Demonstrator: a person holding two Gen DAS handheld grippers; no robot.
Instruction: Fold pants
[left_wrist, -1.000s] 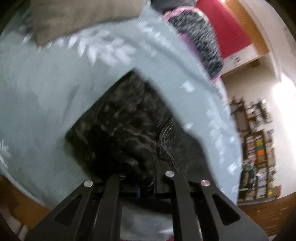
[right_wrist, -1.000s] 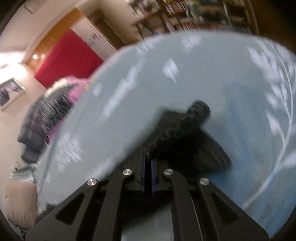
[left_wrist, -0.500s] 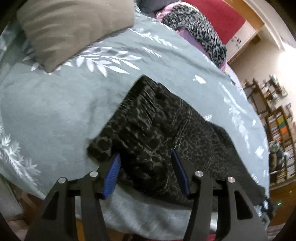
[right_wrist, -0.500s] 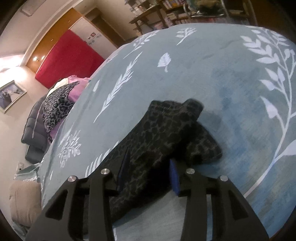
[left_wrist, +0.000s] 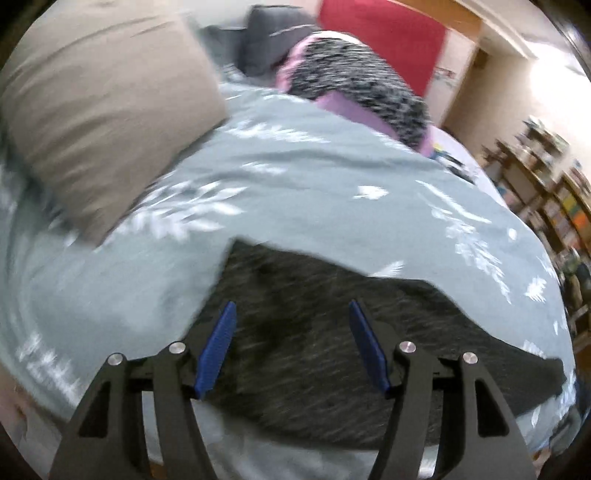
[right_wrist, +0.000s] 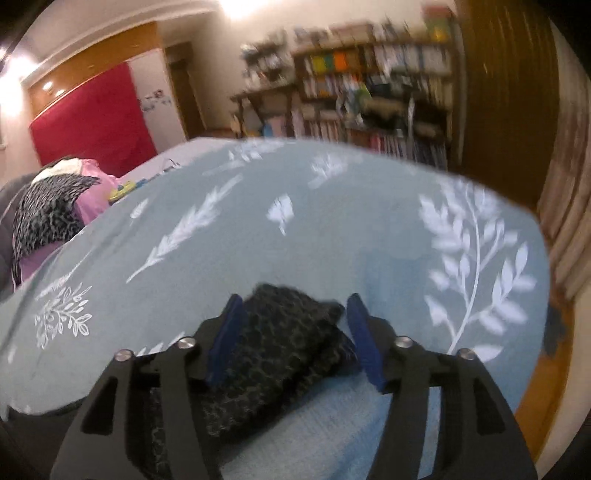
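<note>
Dark leopard-print pants (left_wrist: 314, 332) lie flat on a grey-green bedspread with white leaves (left_wrist: 295, 177), stretching to the right. My left gripper (left_wrist: 291, 347) is open and empty, its blue pads above the waist end. In the right wrist view the leg ends of the pants (right_wrist: 280, 332) lie folded on the bedspread (right_wrist: 332, 221). My right gripper (right_wrist: 291, 332) is open and empty, its pads either side of the leg ends, not closed on them.
A tan pillow (left_wrist: 96, 103) lies at the far left of the bed. A heap of leopard-print and pink clothes (left_wrist: 354, 85) sits at the far edge, also in the right wrist view (right_wrist: 51, 214). Bookshelves (right_wrist: 369, 92) stand beyond the bed. The bed's near edge runs below both grippers.
Both grippers were shut on the pants a second ago; both have opened and let go. Both have drawn back and tilted up from the pants, which now lie on the bed.
</note>
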